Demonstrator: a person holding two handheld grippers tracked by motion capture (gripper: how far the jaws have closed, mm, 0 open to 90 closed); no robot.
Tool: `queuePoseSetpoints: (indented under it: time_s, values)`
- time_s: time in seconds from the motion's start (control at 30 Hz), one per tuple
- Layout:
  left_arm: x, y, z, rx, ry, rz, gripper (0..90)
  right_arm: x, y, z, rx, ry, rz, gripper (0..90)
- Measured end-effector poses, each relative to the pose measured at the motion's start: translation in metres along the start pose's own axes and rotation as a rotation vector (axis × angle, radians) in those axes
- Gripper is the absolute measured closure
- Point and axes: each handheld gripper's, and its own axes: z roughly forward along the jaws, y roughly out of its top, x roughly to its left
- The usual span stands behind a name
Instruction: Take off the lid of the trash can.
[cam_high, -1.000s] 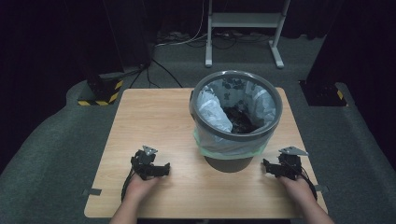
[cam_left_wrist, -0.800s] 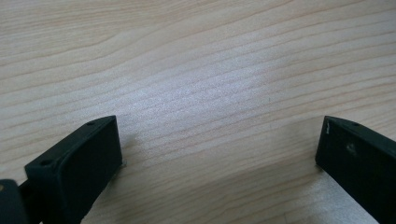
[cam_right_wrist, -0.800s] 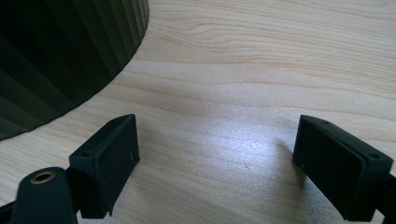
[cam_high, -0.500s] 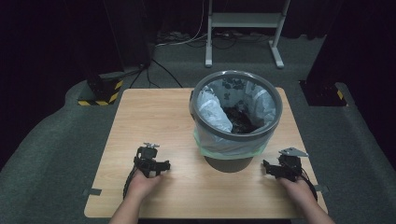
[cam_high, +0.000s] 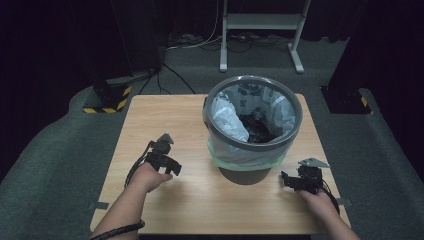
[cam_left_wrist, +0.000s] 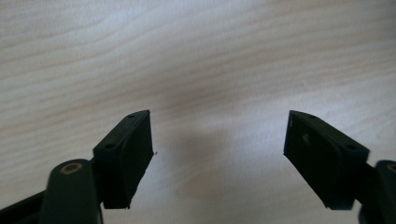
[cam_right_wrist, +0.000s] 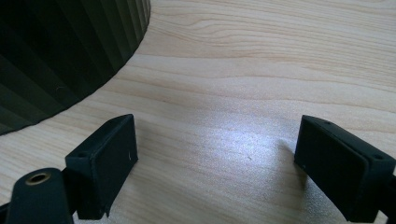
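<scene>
1. High view: wooden bench (cam_high: 165, 125) on grey carpet, with a grey waste bin (cam_high: 254, 127) upright right of centre, toward the far edge.
2. Bin lined with a pale bag (cam_high: 227, 117), its edge folded over the rim and hanging down the outer wall; dark contents at the bottom, too dim to identify.
3. Left tool (cam_high: 170, 167) held in the left hand (cam_high: 147, 176), low over the near-left part of the bench, just left of the bin and apart from it.
4. Left gripper view: jaws spread wide, nothing between them, bare wood grain beneath.
5. Right tool (cam_high: 285, 181) held in the right hand (cam_high: 316, 201), near the bench's near-right corner, just right of the bin's base, pointing left toward it.
6. Right gripper view: jaws likewise spread wide and empty (cam_right_wrist: 215, 158); ribbed dark wall of the bin (cam_right_wrist: 60, 51) at upper left, close ahead but not touching.
7. Far off the bench: a black-and-yellow striped base (cam_high: 107, 100) at far left and a light metal stand (cam_high: 260, 35) behind.
</scene>
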Motion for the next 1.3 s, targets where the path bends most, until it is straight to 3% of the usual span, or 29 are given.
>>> queuePoseSetpoints:
  time_s: [0.03,0.07,0.1,0.13,0.17,0.27,0.33,0.37,0.4,0.5,0.53,0.7,0.83,1.03,1.07,1.1,1.17,1.3]
  values:
    - [0.002,0.003,-0.007,0.06,0.0,0.052,23.7,0.0,0.0,0.0,0.0,0.0,0.001,12.6]
    - [-0.001,0.006,-0.011,0.07,0.0,0.011,24.9,0.0,0.0,0.0,0.0,-0.001,0.001,12.6]
    - [-0.001,0.009,-0.017,0.126,0.006,0.021,27.7,0.0,0.0,0.0,-0.001,0.001,0.0,12.6]
    - [-0.001,0.009,-0.017,0.126,0.006,0.021,28.6,0.0,0.0,0.0,-0.001,0.001,0.0,12.6]
    - [-0.005,0.015,-0.025,0.157,0.013,-0.007,29.1,0.0,0.0,0.0,-0.003,0.003,0.002,12.6]
    - [-0.007,0.027,-0.043,0.245,0.043,-0.002,31.0,-0.001,0.0,0.0,-0.003,0.006,-0.005,12.7]
    - [-0.011,0.032,-0.052,0.269,0.052,-0.025,32.5,-0.001,0.0,0.001,-0.006,0.01,-0.017,12.7]
    - [-0.013,0.037,-0.059,0.264,0.064,-0.058,32.6,-0.001,0.0,0.0,-0.003,0.011,-0.007,12.6]
    - [-0.013,0.04,-0.064,0.278,0.073,-0.052,33.2,-0.001,0.0,0.001,-0.004,0.013,-0.008,12.6]
    - [-0.017,0.05,-0.08,0.263,0.098,-0.1,34.6,-0.001,0.001,0.001,-0.003,0.013,-0.009,12.5]
    - [-0.017,0.05,-0.08,0.263,0.098,-0.1,35.2,-0.001,0.001,0.001,-0.004,0.013,-0.01,12.4]
    - [-0.028,0.067,-0.114,0.262,0.091,-0.095,38.2,0.0,0.001,0.001,0.0,0.014,-0.01,12.4]
    - [-0.035,0.078,-0.131,0.212,0.119,-0.106,39.1,-0.001,0.001,0.001,0.0,0.014,-0.011,12.4]
    - [-0.043,0.087,-0.15,0.197,0.118,-0.105,39.3,0.0,0.001,0.001,0.0,0.015,-0.008,12.4]
    - [-0.046,0.091,-0.156,0.177,0.116,-0.127,39.3,0.0,0.001,0.001,0.0,0.015,-0.008,12.4]
    - [-0.047,0.092,-0.16,0.181,0.112,-0.113,39.2,0.0,0.001,0.001,0.0,0.015,-0.008,12.4]
    - [-0.049,0.095,-0.166,0.159,0.108,-0.123,39.2,0.0,0.001,0.001,0.0,0.015,-0.008,12.4]
    - [-0.051,0.1,-0.181,0.175,0.099,-0.052,40.0,0.0,0.001,0.001,0.002,0.015,-0.007,12.4]
